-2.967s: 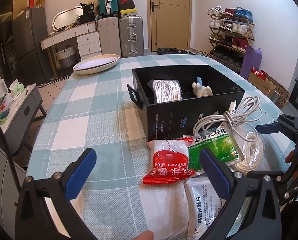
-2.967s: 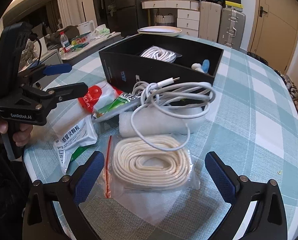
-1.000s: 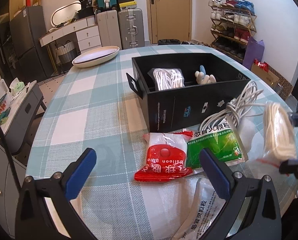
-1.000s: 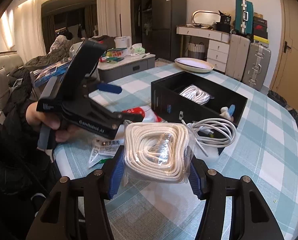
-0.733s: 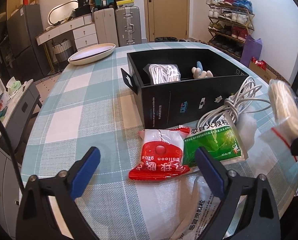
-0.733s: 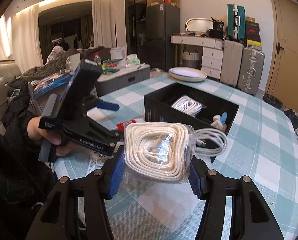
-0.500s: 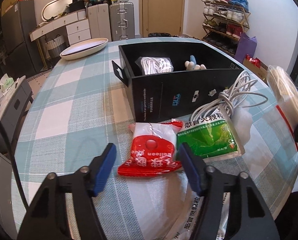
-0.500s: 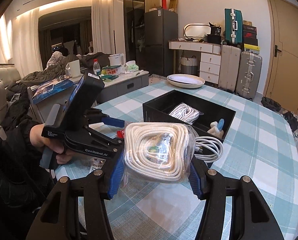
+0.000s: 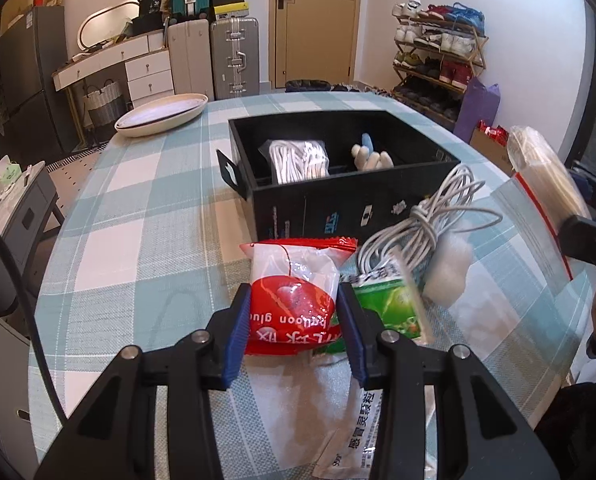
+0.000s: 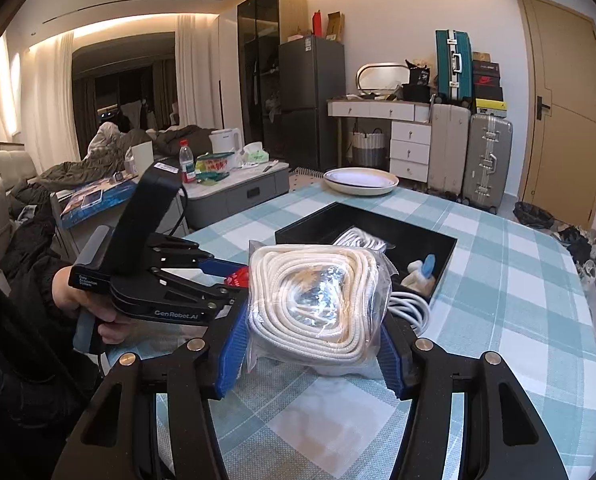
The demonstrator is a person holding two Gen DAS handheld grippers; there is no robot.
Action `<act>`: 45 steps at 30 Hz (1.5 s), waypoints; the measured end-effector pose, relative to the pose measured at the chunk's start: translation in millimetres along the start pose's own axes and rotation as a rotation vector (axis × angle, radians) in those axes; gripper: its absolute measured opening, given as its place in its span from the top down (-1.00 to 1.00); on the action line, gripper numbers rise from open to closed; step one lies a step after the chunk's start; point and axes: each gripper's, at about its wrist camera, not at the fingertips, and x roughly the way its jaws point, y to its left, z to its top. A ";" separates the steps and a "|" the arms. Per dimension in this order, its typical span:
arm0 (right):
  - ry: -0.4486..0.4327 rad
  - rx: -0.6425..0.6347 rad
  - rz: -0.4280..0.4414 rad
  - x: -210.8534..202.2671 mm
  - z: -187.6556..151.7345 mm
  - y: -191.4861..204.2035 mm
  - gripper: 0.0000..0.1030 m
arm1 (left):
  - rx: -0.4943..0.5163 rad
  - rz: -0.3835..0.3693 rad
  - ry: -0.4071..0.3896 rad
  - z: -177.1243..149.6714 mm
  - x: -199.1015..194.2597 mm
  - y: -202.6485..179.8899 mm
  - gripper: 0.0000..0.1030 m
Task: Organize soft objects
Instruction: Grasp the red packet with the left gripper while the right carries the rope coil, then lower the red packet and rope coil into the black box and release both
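Observation:
My left gripper (image 9: 294, 334) is shut on a red balloon glue packet (image 9: 292, 304) lying on the checked table, in front of the black box (image 9: 337, 200). My right gripper (image 10: 309, 354) is shut on a clear bag of coiled white rope (image 10: 315, 306), held up above the table; the bag also shows at the right edge of the left wrist view (image 9: 545, 176). The box holds a bagged white cord (image 9: 299, 160) and a small white and blue toy (image 9: 367, 156). The left gripper also shows in the right wrist view (image 10: 226, 276).
A green sachet (image 9: 385, 306), a loose white cable bundle (image 9: 429, 216), a white foam piece (image 9: 447, 272) and a white sachet (image 9: 357, 436) lie on the table (image 9: 146, 240) near the box. An oval white dish (image 9: 162, 114) stands at the far left.
My left gripper moved forward and closed on the red packet. My right gripper, holding the rope bag, rose higher above the table.

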 end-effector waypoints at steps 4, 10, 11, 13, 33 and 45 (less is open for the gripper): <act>-0.018 0.018 -0.031 -3.1 0.8 -3.8 -0.11 | -0.025 -0.003 -0.037 6.2 -11.0 3.7 0.21; -0.068 0.058 -0.084 -12.8 5.3 -10.9 -0.11 | -0.045 0.001 -0.105 15.7 -30.5 8.3 0.21; -0.080 0.066 -0.092 -15.6 6.4 -12.3 -0.11 | -0.048 0.004 -0.115 17.6 -33.4 9.1 0.21; -0.098 0.081 -0.098 -20.9 8.8 -15.2 -0.11 | -0.055 0.004 -0.131 21.0 -38.3 11.5 0.21; -0.203 0.215 -0.105 -45.6 59.2 -41.9 -0.11 | -0.035 0.017 -0.225 61.8 -54.6 12.4 0.21; -0.153 0.198 -0.120 -20.8 72.9 -47.7 -0.11 | -0.026 0.006 -0.216 85.3 -33.4 7.7 0.21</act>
